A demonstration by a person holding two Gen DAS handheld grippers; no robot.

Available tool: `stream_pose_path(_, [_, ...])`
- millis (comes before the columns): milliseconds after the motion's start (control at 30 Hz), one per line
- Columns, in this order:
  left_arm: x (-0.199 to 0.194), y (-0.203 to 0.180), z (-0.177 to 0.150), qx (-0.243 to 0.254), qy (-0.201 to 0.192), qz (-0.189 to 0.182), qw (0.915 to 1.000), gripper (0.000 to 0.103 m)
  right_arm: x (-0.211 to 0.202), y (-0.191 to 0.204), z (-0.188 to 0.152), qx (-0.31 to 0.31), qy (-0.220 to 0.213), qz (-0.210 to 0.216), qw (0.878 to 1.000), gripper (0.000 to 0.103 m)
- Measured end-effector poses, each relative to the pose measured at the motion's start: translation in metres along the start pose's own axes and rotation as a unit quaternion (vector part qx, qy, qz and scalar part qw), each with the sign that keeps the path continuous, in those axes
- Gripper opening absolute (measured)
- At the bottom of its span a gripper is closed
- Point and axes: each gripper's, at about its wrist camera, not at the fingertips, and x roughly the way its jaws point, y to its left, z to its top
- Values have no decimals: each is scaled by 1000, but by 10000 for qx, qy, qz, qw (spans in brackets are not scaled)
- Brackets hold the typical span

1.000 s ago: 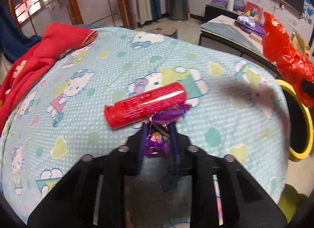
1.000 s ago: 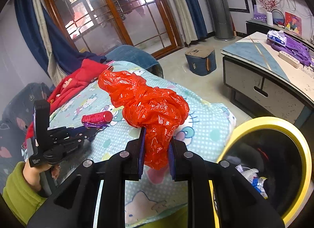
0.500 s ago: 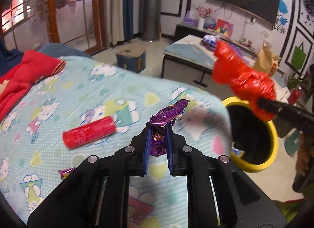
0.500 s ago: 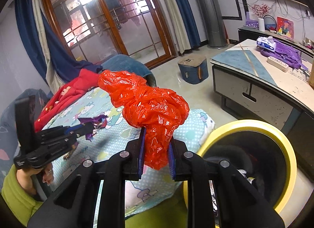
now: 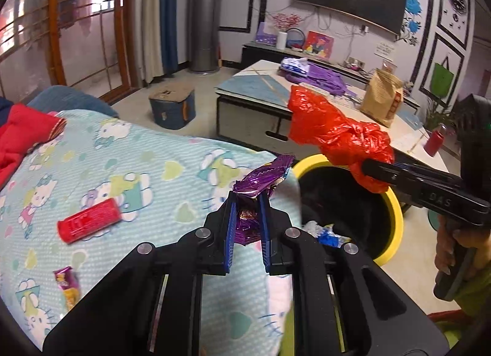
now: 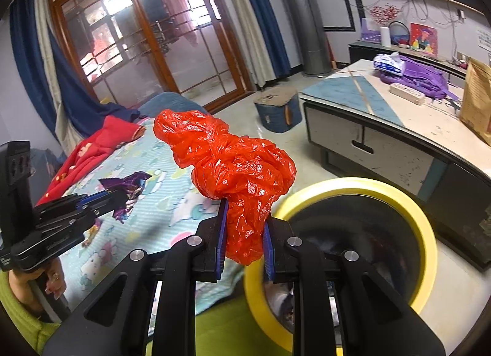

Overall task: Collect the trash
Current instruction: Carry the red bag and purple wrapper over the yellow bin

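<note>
My left gripper [image 5: 247, 202] is shut on a purple foil wrapper [image 5: 260, 176] and holds it in the air over the bed's edge, close to the yellow-rimmed black bin [image 5: 396, 218]. My right gripper [image 6: 244, 212] is shut on a crumpled red plastic bag [image 6: 233, 166], held above the near rim of the bin [image 6: 423, 227]. The bag also shows in the left wrist view [image 5: 334, 132], over the bin. A red tube [image 5: 90, 223] and a small wrapper [image 5: 67, 285] lie on the Hello Kitty blanket [image 5: 147, 156]. The bin holds some trash [image 5: 325, 231].
A red garment [image 5: 21, 132] lies at the bed's far left. A low table [image 6: 399, 116] with a purple bag and a brown paper bag stands beyond the bin. A blue stool [image 5: 173, 107] sits on the floor by the glass doors.
My left gripper lifted the purple wrapper off the blanket and swung right towards the bin. My right gripper carried the red bag closer over the bin's rim.
</note>
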Motion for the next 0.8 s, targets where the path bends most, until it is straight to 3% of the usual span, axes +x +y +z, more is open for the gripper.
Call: stream_pose_path(800, [54,-88,-9,630,428,-848,9935,0,-11,-83,-29,883,254,-666,9935,20])
